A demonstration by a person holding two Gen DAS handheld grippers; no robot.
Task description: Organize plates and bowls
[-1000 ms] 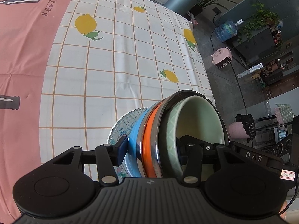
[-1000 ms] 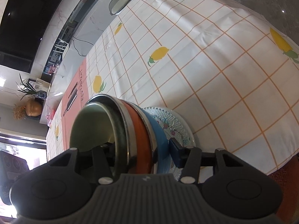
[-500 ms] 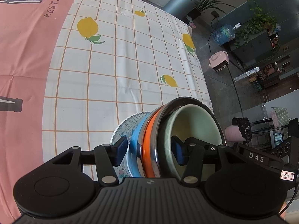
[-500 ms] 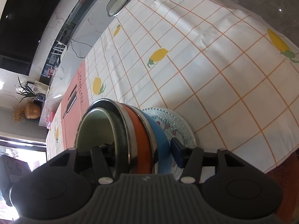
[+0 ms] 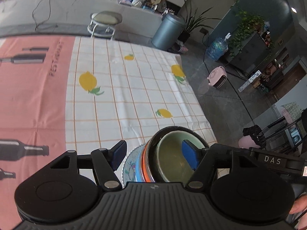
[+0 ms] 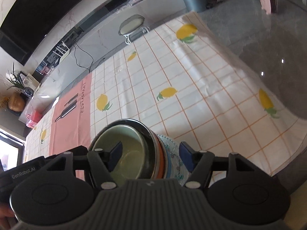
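Observation:
A stack of dishes stands on the table: a pale green bowl (image 5: 173,158) nested in a steel bowl (image 5: 153,143), over an orange dish (image 5: 144,163), a blue dish (image 5: 137,169) and a patterned glass plate (image 5: 128,163). My left gripper (image 5: 154,154) is open, its fingers wide either side of the stack's rim and apart from it. In the right wrist view the same green bowl (image 6: 128,153), orange dish (image 6: 160,163) and glass plate (image 6: 175,164) sit between the fingers of my right gripper (image 6: 150,155), also open and not pressing them.
The table wears a white lemon-print cloth (image 5: 134,88) and a pink runner (image 5: 32,99). Its right edge (image 5: 201,111) drops to a grey floor. A white stool (image 5: 105,22), a grey bin (image 5: 167,31) and a pink heater (image 5: 217,76) stand beyond.
Both grippers have opened, let go of the stack and drawn back and up. The stack now rests on the table. Both cameras tilted up, showing more of the room.

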